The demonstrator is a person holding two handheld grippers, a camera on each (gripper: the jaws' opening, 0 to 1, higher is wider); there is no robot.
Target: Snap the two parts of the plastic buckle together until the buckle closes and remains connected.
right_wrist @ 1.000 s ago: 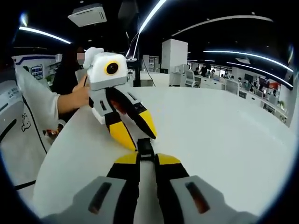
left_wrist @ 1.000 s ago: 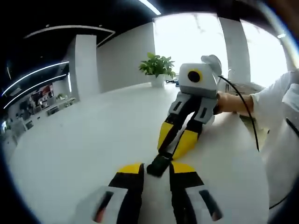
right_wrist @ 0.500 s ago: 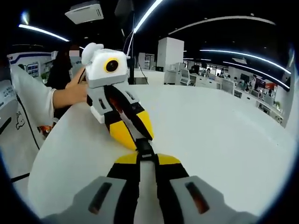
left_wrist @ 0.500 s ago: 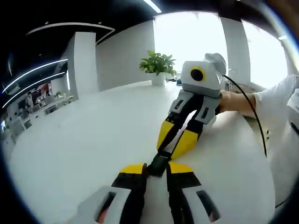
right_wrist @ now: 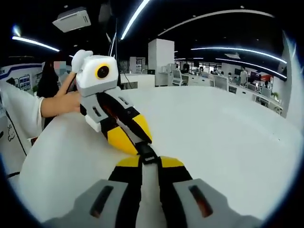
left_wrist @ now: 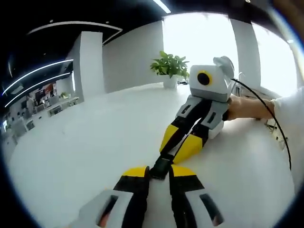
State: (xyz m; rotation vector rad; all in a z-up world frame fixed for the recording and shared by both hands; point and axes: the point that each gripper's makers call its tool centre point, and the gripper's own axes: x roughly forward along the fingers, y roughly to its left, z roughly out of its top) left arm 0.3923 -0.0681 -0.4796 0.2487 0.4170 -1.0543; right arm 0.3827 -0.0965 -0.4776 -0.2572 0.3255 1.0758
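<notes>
Black buckle [left_wrist: 161,167] lengthwise between both grippers

Open-plan office: desk rows [right_wrist: 228,85], strip lights [right_wrist: 137,14].

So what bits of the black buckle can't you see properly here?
- Left gripper view: the black plastic buckle is partly covered by the left gripper and the right gripper; whether it has clicked shut is hidden.
- Right gripper view: the buckle is small, with both ends tucked between yellow-tipped jaws.
- White table: cut off at the edges.
</notes>
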